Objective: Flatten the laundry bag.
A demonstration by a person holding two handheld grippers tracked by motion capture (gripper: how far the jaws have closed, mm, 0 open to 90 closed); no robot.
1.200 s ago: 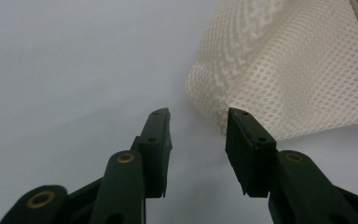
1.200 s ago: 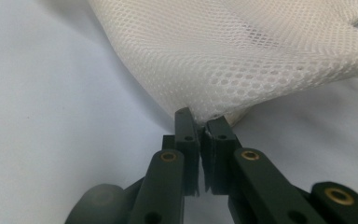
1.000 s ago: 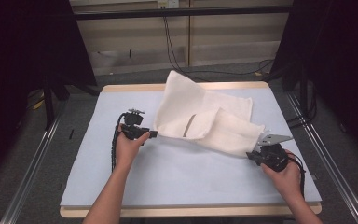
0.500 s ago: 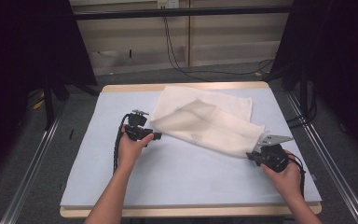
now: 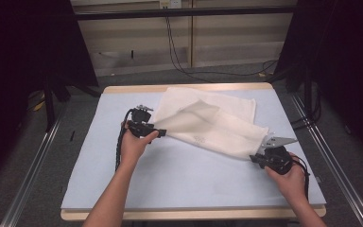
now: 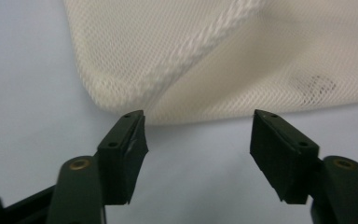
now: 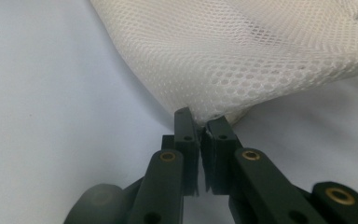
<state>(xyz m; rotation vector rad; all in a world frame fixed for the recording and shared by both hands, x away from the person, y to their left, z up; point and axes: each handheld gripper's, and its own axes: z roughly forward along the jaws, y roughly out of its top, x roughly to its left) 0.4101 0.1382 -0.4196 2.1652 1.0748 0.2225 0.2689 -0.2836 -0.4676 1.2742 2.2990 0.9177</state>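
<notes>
Cloth (image 5: 208,125) corner pinched in right tongs (image 7: 200,128); left tongs (image 6: 198,135) opening, off hem.

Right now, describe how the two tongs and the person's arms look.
Both tongs are black: the left tongs trail a thick black cable; the right tongs carry a grey three-cornered plate. Flat rectangular pads sit on arms with brass-coloured rivets. The forearms are bare, without sleeves.

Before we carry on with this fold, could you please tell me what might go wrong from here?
1. The left tool has just been opening, off the white mesh cloth; its raised fold may slump crooked.
2. The right tool pinches only a corner; pulling could shift the whole cloth on the table.
</notes>
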